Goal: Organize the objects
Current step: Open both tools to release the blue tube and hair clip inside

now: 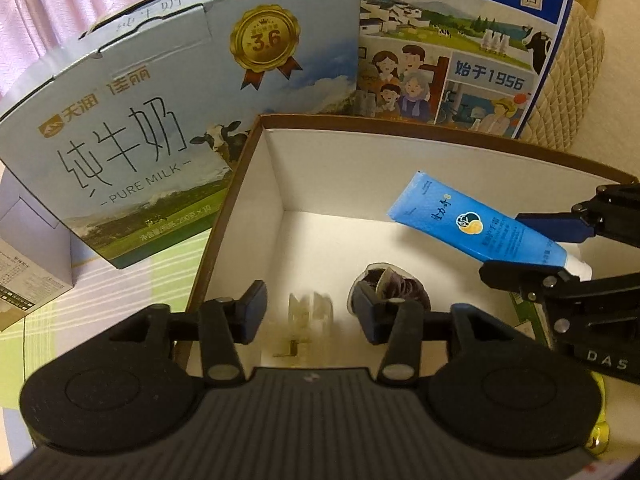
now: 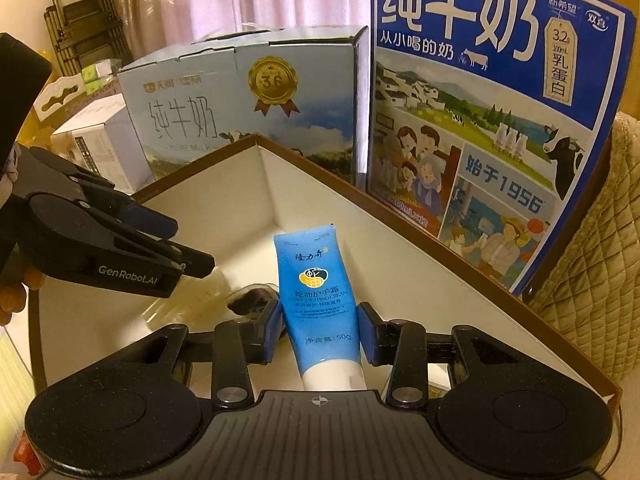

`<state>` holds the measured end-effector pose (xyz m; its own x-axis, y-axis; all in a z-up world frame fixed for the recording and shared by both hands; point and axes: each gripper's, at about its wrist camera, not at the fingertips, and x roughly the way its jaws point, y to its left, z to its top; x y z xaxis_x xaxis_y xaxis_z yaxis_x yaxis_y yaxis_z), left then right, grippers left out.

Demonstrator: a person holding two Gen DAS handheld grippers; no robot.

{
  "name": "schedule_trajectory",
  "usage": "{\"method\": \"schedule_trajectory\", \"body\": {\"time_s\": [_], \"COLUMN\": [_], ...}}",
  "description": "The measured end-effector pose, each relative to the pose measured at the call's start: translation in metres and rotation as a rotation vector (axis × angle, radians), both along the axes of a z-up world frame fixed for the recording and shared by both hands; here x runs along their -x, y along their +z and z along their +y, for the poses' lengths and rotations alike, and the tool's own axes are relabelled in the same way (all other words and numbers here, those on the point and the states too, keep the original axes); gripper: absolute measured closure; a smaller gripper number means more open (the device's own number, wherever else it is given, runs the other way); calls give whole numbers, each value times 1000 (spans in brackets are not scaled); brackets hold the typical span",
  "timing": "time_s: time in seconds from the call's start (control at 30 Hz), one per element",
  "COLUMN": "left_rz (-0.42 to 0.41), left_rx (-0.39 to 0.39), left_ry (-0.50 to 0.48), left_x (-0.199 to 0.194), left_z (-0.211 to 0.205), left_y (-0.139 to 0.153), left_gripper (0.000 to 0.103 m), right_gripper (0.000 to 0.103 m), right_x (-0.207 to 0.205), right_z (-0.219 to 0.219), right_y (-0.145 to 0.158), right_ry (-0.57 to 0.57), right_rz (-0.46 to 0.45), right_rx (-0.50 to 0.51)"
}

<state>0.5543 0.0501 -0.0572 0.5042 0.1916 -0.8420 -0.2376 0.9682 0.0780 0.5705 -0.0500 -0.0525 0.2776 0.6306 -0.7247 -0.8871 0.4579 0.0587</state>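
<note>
An open box, white inside with a brown rim (image 1: 272,184), fills the middle of both views. My left gripper (image 1: 308,304) hangs over it, open. A small clear item (image 1: 310,312) shows blurred between the pads and touches neither. Beside it on the box floor lies a clear packet of dark purple pieces (image 1: 390,284). My right gripper (image 2: 320,320) is shut on a blue hand cream tube (image 2: 316,280), held above the box (image 2: 224,200). From the left wrist view the right gripper (image 1: 508,244) holds the tube (image 1: 460,220) at the right. The left gripper (image 2: 192,246) shows at the left of the right wrist view.
Two milk cartons stand just behind the box: a pale blue one (image 1: 160,120) and a taller dark blue one (image 1: 460,60). A quilted beige cushion (image 1: 568,80) sits at the right, a small white carton (image 1: 24,272) at the left, on a green checked cloth (image 1: 120,300).
</note>
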Motion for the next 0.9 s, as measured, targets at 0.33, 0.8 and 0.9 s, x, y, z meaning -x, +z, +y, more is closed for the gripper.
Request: {"method": "schedule_trajectory", "body": {"time_s": [0.33, 0.8, 0.9], "left_rz": [-1, -5, -4], "left_rx": [0, -4, -6], "left_ry": [-10, -14, -18], "left_x": [-2, -1, -1], "left_z": [0, -1, -2], "left_y": [-4, -3, -3], "left_gripper": [54, 46, 44], "right_gripper": [65, 56, 54], "right_x": [-7, -15, -18], "right_z": [9, 12, 6], "right_y": [-7, -13, -12], "right_ry": [11, -50, -58], "right_rz": [9, -14, -4], "right_rx": [11, 6, 10]}}
